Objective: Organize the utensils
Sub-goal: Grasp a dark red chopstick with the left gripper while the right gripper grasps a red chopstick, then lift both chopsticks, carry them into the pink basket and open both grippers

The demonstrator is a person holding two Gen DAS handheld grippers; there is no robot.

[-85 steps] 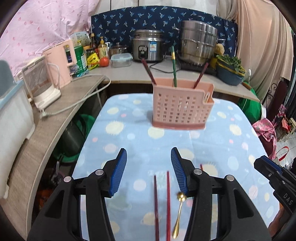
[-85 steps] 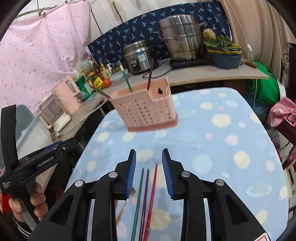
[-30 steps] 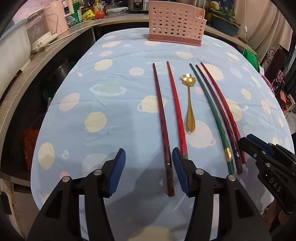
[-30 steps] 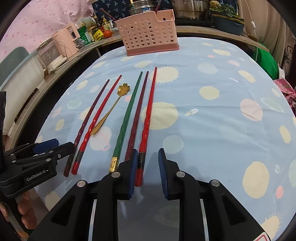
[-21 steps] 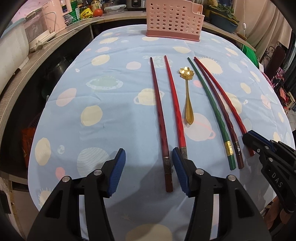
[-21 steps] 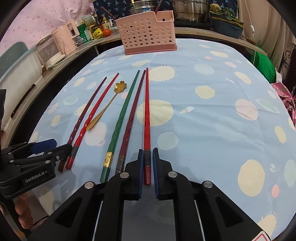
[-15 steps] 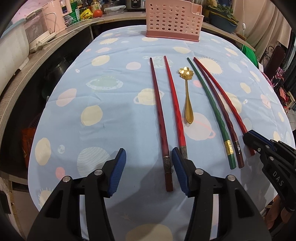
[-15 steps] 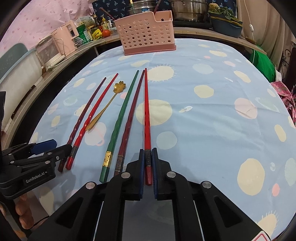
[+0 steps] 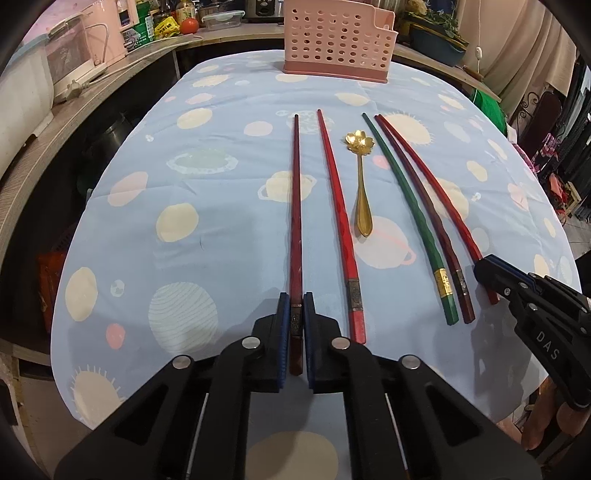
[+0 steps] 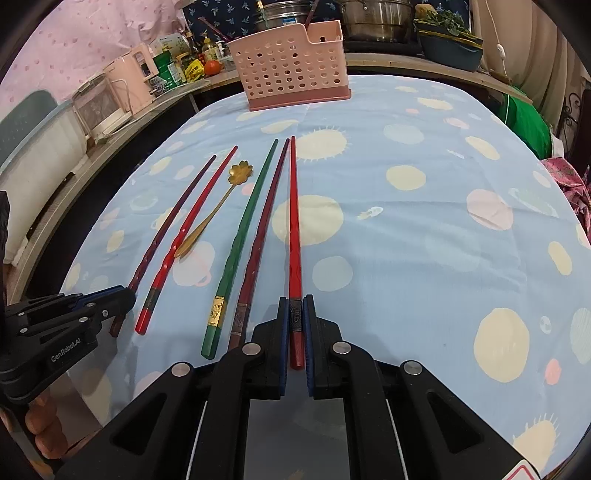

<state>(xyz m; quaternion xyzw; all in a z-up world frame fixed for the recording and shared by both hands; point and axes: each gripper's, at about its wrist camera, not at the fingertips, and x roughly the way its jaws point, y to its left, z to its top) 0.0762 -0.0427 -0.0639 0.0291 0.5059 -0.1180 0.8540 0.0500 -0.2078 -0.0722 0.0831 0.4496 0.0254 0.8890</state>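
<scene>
Now clamping the dark red chopstick between closing left gripper pads; right gripper already clenched on the bright red chopstick; both ready for lifting toward the pink basket ahead.

table: five chopsticks in a row, spoon between second and third from left
basket: far end of table, behind the row
counter: left of table, appliances on it

A tomato and steel pot sit on the counter.
</scene>
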